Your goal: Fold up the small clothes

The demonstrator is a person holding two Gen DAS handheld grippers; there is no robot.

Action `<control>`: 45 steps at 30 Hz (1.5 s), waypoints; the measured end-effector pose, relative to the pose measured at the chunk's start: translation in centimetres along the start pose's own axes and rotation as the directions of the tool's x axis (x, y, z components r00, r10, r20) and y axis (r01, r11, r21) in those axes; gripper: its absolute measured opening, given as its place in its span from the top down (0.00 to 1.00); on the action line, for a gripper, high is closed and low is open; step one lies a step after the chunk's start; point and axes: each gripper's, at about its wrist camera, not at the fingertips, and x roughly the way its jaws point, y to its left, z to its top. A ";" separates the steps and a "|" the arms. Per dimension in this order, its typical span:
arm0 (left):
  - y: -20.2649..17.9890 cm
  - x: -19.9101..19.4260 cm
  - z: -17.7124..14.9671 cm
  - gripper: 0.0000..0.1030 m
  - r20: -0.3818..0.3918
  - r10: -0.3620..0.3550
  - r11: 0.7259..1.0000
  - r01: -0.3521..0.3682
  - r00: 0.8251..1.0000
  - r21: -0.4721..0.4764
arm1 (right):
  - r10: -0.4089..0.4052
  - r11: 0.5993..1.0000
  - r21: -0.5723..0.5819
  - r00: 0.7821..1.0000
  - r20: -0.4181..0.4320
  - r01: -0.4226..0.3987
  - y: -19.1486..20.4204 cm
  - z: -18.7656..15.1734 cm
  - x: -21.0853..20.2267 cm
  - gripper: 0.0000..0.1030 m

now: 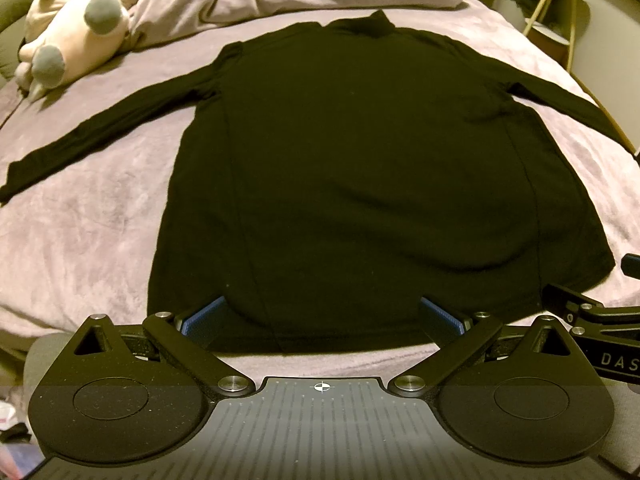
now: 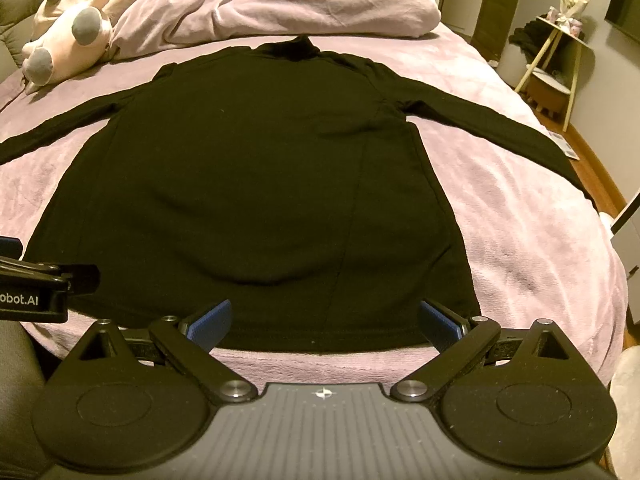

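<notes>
A black long-sleeved turtleneck top [image 1: 352,152] lies flat on the lilac bed [image 1: 100,216], collar away from me, both sleeves spread out to the sides. It also fills the right wrist view [image 2: 248,168]. My left gripper [image 1: 322,320] is open and empty, its blue pads [image 1: 202,318] wide apart just above the hem near its left half. My right gripper [image 2: 324,322] is open and empty over the hem's right half, pads [image 2: 210,320] apart. Each gripper's body shows at the other view's edge.
A bunched lilac duvet [image 2: 280,4] lies at the head of the bed. A plush toy [image 1: 76,28] lies at the far left. A small side table [image 2: 560,60] stands right of the bed. The bed's near edge runs just under the hem.
</notes>
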 end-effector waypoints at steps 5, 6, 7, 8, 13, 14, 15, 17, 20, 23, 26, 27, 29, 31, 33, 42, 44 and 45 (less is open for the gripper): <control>0.0 0.0 -0.1 0.00 -0.003 -0.001 1.000 0.001 1.000 0.001 | 0.000 1.000 0.000 1.000 0.000 0.000 0.0 0.0 0.0 0.04; 0.0 0.1 -0.1 0.00 -0.004 0.000 1.000 0.000 1.000 0.001 | 0.001 1.000 0.000 1.000 0.000 -0.001 0.0 0.0 0.0 0.04; 0.0 0.1 0.0 0.00 -0.003 0.001 1.000 -0.001 1.000 0.001 | 0.002 1.000 0.001 1.000 0.000 -0.002 0.0 0.0 0.0 0.04; 0.0 0.1 0.0 0.00 -0.004 0.001 1.000 -0.001 1.000 0.001 | 0.001 1.000 0.001 1.000 0.000 -0.001 0.0 0.0 0.0 0.04; 0.0 0.1 0.0 0.00 -0.007 0.001 1.000 -0.001 1.000 0.001 | 0.006 1.000 0.001 1.000 -0.002 -0.006 0.1 0.0 0.1 0.04; 0.0 0.1 -0.1 0.00 -0.008 0.001 1.000 -0.001 1.000 0.001 | 0.008 1.000 0.002 1.000 -0.002 -0.008 0.1 -0.1 0.1 0.04; 0.0 0.1 -0.1 0.00 -0.009 0.001 1.000 -0.001 1.000 0.001 | 0.009 1.000 0.002 1.000 -0.002 -0.009 0.1 -0.1 0.1 0.04; -0.1 0.1 -0.1 0.00 -0.011 0.001 1.000 -0.001 1.000 0.001 | 0.010 1.000 0.002 1.000 -0.002 -0.010 0.1 -0.1 0.1 0.04; -0.1 0.2 0.0 0.00 -0.013 0.002 1.000 -0.002 1.000 0.001 | 0.012 1.000 0.003 1.000 -0.003 -0.012 0.1 -0.2 0.2 0.04; -0.2 0.3 0.0 0.00 -0.016 0.003 1.000 -0.003 1.000 0.001 | 0.013 1.000 0.002 1.000 -0.004 -0.013 0.1 -0.2 0.2 0.04; -0.2 0.3 0.0 0.00 -0.016 0.003 1.000 -0.003 1.000 0.001 | 0.015 1.000 0.001 1.000 -0.002 -0.015 0.1 -0.2 0.2 0.04; -0.2 0.3 0.0 0.00 -0.016 0.003 1.000 -0.003 1.000 0.001 | 0.015 1.000 0.001 1.000 -0.002 -0.015 0.1 -0.2 0.2 0.04; -0.2 0.3 0.0 0.00 -0.016 0.003 1.000 -0.003 1.000 0.001 | 0.016 1.000 0.001 1.000 -0.002 -0.016 0.1 -0.3 0.2 0.04; -0.2 0.3 0.0 0.00 -0.016 0.003 1.000 -0.003 1.000 0.001 | 0.016 1.000 0.001 1.000 -0.003 -0.016 0.1 -0.3 0.2 0.04; -0.2 0.4 0.0 0.00 -0.017 0.003 1.000 -0.003 1.000 -0.001 | 0.017 1.000 0.001 1.000 -0.002 -0.017 0.1 -0.3 0.2 0.04; -0.2 0.5 0.0 0.00 -0.018 0.006 1.000 -0.006 1.000 -0.001 | 0.022 1.000 0.013 1.000 0.006 -0.023 0.0 -0.4 0.2 0.04; -0.1 0.6 0.0 0.00 -0.017 0.011 1.000 -0.011 1.000 0.000 | 0.029 0.999 0.018 1.000 0.002 -0.029 -0.1 -0.4 0.4 0.04; -0.1 0.6 0.0 0.00 -0.016 0.011 1.000 -0.011 1.000 0.001 | 0.032 0.999 0.021 0.999 -0.001 -0.032 -0.1 -0.3 0.4 0.04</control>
